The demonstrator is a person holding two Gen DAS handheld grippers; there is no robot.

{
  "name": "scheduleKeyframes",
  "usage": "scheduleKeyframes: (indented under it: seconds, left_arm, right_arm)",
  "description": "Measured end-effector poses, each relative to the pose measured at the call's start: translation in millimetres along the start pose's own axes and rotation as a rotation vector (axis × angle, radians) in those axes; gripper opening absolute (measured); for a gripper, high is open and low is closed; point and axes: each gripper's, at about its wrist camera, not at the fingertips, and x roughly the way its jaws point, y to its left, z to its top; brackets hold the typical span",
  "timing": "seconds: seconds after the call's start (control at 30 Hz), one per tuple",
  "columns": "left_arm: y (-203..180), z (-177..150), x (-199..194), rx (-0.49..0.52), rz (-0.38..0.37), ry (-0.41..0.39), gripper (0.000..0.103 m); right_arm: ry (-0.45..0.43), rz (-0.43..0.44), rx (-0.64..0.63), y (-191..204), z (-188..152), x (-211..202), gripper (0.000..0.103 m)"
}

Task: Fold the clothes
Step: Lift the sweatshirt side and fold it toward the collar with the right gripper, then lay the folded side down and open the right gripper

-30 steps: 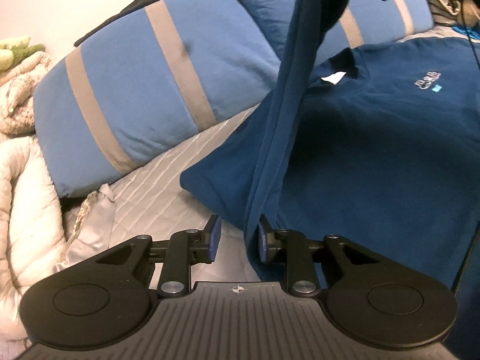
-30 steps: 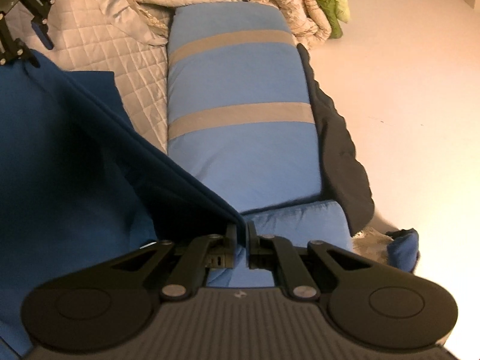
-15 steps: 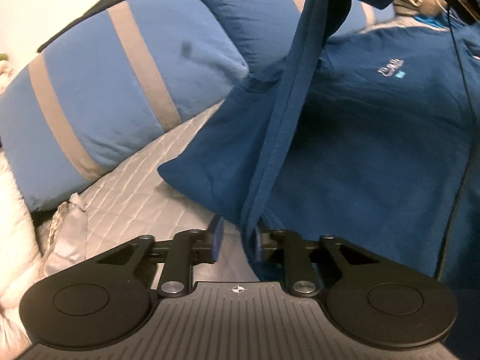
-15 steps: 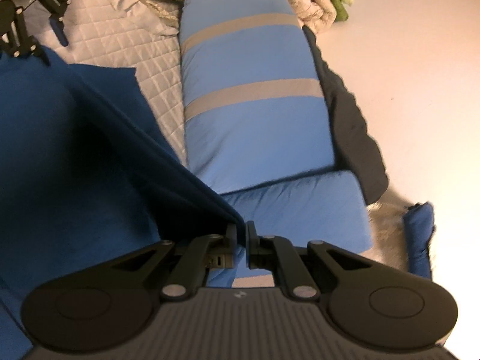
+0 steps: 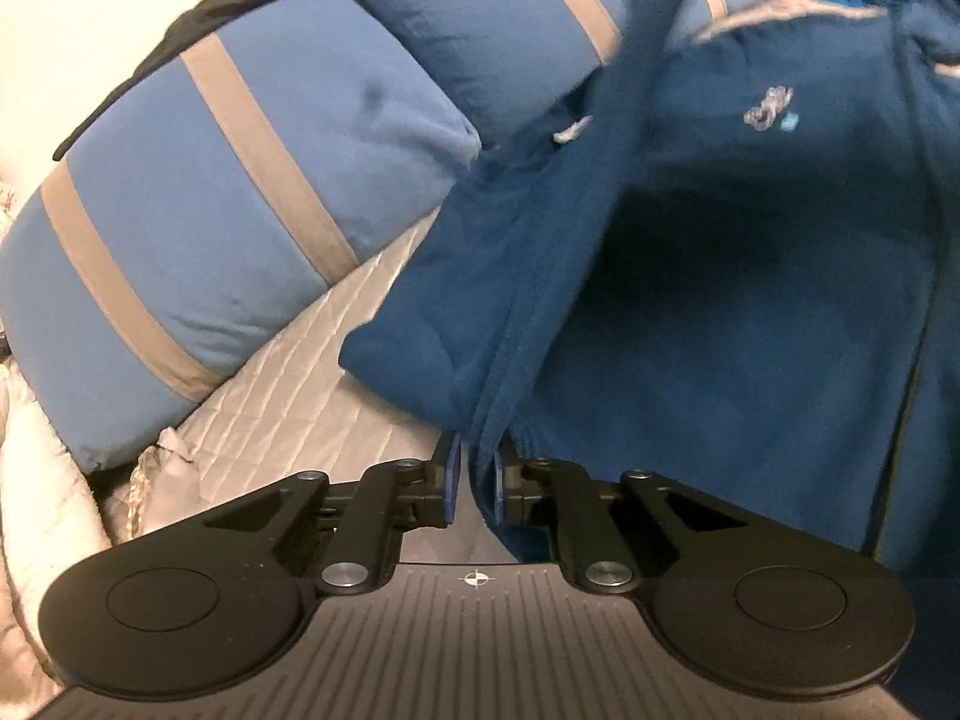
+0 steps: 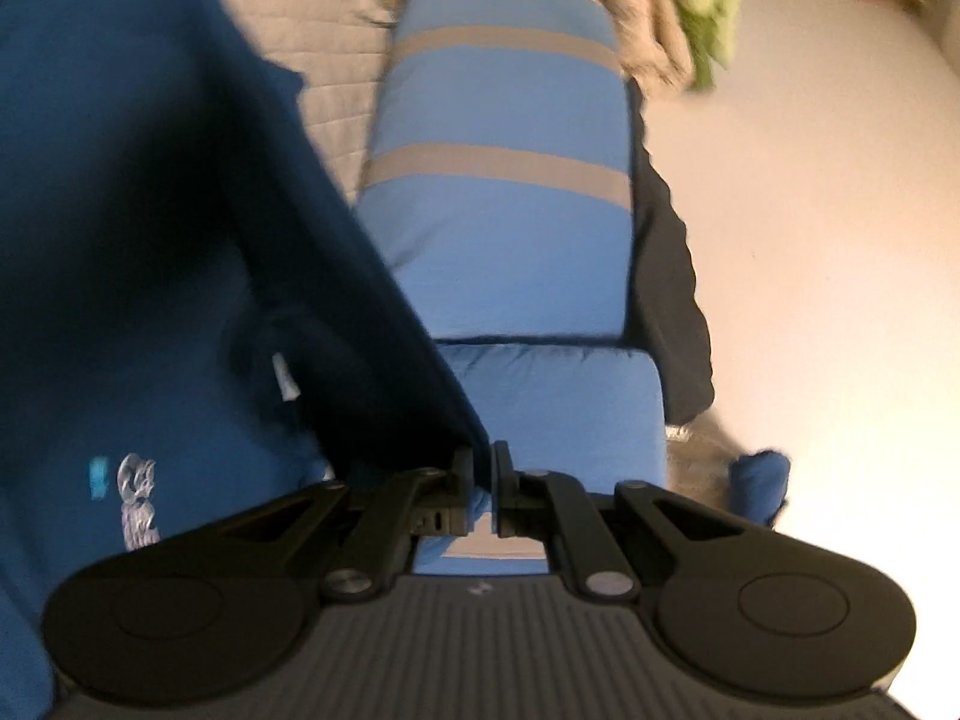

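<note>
Mid-fold: both grippers, left (image 5: 477, 483) and right (image 6: 482, 489), are holding their jaws clamped on the shirt (image 5: 750, 276) edge, lifting it over the bed (image 5: 312, 384); body lying flat.

A bed covered by a pale quilted spread (image 5: 312, 396) is seen, with 2 blue pillows (image 5: 228, 204) crossed by grey stripes. A cream wall (image 6: 810, 210) is lit warmly. Rumpled cream bedding (image 5: 36, 480) and something green (image 6: 711, 18) are blurred.
</note>
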Motion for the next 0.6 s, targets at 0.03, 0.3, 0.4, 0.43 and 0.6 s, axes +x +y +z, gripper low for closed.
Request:
scheduleKeyframes:
  seconds: [0.03, 0.3, 0.4, 0.43, 0.6]
  left_arm:
    - [1, -2, 1, 0.004, 0.0, 0.008, 0.012]
    - [-8, -8, 2, 0.11, 0.028, 0.023, 0.013]
    - [-8, -10, 1, 0.134, 0.027, 0.025, 0.013]
    - [-7, -10, 1, 0.139, 0.027, 0.028, 0.013]
    - [-4, -10, 0, 0.155, 0.032, 0.044, 0.013]
  right_arm:
    - [0.004, 0.034, -0.014, 13, -2, -6, 0.003]
    - [0.034, 0.335, 0.158, 63, -17, -31, 0.003]
    - [0.041, 0.42, 0.225, 71, -20, -37, 0.003]
    - [0.044, 0.448, 0.248, 74, -20, -39, 0.003]
    - [0.055, 0.588, 0.361, 87, -25, -49, 0.003]
